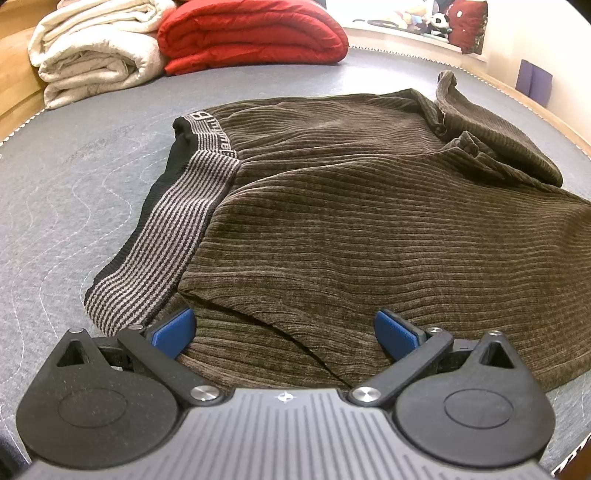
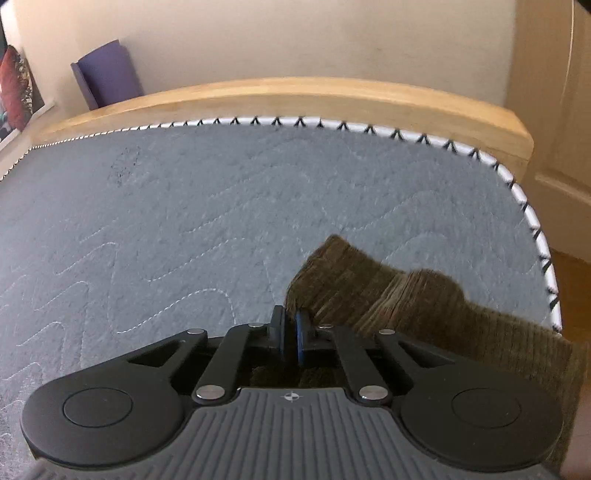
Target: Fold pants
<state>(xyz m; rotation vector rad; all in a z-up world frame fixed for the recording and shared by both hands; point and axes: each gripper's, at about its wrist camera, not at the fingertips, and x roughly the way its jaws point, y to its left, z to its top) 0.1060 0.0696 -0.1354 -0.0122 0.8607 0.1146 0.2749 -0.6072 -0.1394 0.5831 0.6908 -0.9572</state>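
Observation:
Brown corduroy pants (image 1: 351,221) with a striped grey-and-black waistband (image 1: 173,236) lie bunched on the grey quilted mattress (image 1: 74,177). My left gripper (image 1: 284,332) is open, its blue pads (image 1: 173,330) spread over the near edge of the pants. My right gripper (image 2: 290,332) is shut on a brown edge of the pants (image 2: 388,291), which trails off to the right above the mattress (image 2: 184,206).
A folded cream blanket (image 1: 96,51) and a folded red quilt (image 1: 255,33) lie at the far end. A wooden bed frame (image 2: 288,96) borders the mattress. A purple object (image 2: 107,74) stands by the wall.

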